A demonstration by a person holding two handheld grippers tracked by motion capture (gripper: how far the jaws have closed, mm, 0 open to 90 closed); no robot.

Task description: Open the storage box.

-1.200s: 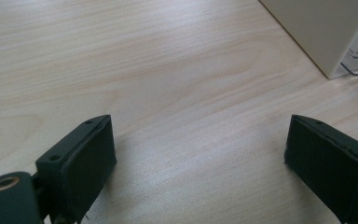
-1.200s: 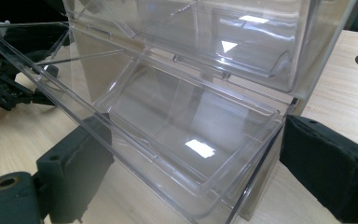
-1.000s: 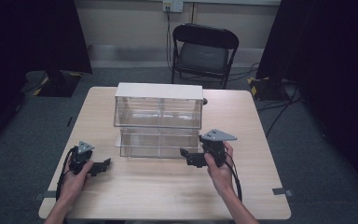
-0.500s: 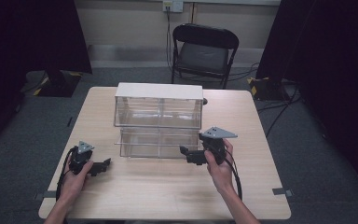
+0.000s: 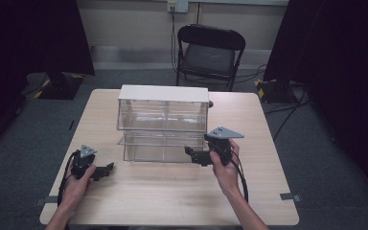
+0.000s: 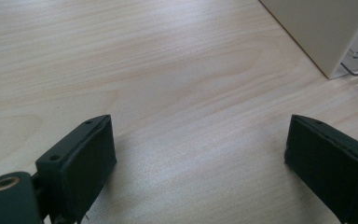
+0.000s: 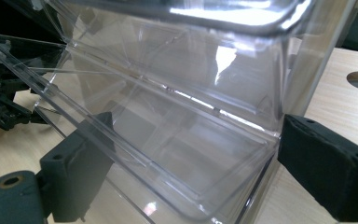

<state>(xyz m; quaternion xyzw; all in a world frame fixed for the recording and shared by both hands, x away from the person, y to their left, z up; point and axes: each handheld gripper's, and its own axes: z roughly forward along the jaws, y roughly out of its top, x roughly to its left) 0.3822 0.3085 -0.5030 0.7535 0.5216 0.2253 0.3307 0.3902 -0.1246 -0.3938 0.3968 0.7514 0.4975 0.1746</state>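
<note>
The left gripper (image 5: 106, 168) rests on the table (image 5: 172, 191), jaws wide and holding nothing, near the drawer unit's (image 5: 163, 122) left corner. That clear unit stands mid-table, its lower drawer (image 5: 158, 146) pulled partly out. The right gripper (image 5: 190, 152) sits at this drawer's right front corner, jaws wide around it, not yet closed; closing or opening it further seems left.

Left hand (image 5: 79, 173): low at the near left, forearm coming in from the bottom edge.
Left gripper (image 5: 106, 168): jaws wide apart, nothing between them, pointing right.
Right hand (image 5: 225, 165): farther forward, forearm angled in from below.
Right gripper (image 5: 191, 154): jaws spread wide, pointing left, grey three-cornered plate on top.
</note>
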